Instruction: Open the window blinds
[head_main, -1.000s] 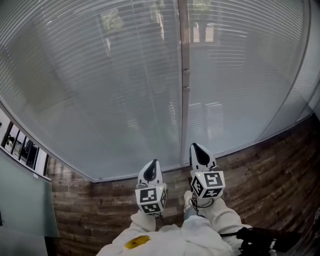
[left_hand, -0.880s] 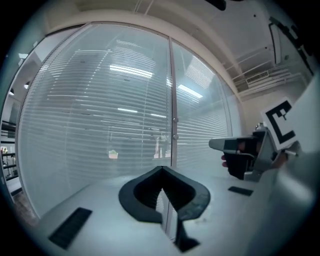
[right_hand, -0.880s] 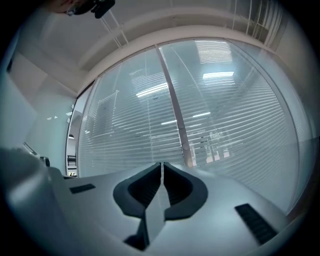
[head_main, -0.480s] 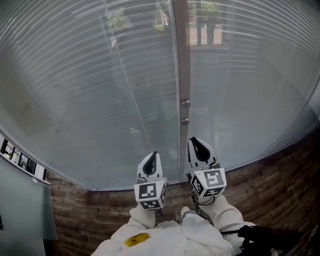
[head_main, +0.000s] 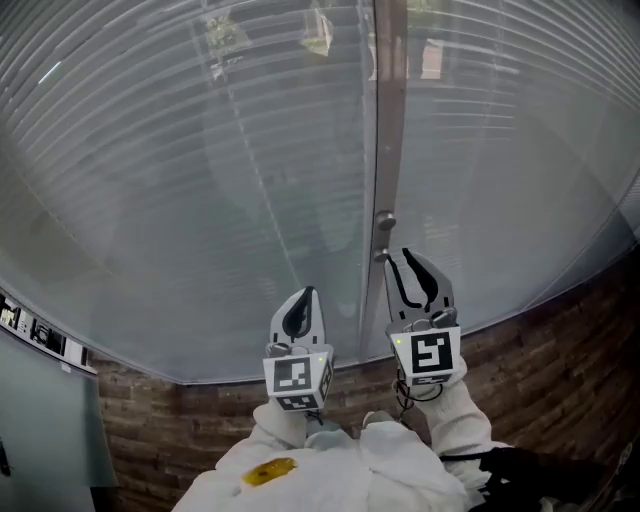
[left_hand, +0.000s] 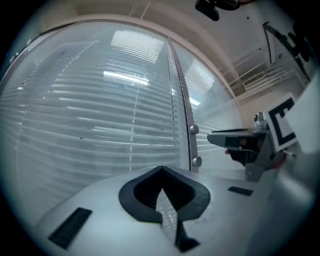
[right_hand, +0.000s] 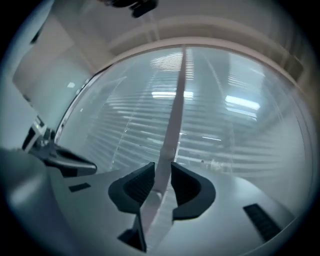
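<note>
Window blinds (head_main: 200, 200) fill the far side of the scene, their pale horizontal slats lowered behind a wide pane that runs from left to right. Near the middle, a pale upright post (head_main: 388, 120) splits the pane, and two small round knobs (head_main: 384, 220) sit on it, one just above the other. Brown plank-like cladding (head_main: 540, 340) runs under the window.

Both tools are raised toward the glass on white sleeves (head_main: 440, 420). The left tool (head_main: 300, 305) is to the left of the post. Its own view shows the jaws pressed together at the tips with nothing between them (left_hand: 160, 170).

The right tool (head_main: 420, 280) is just to the right of the post, close below the knobs. Its jaws have just been opening and now stand spread. In the right gripper view (right_hand: 162, 167) the post lines up with the gap between the jaws, and the pads do not press on it. Whether the post lies inside the gap or farther off, I cannot tell.
</note>
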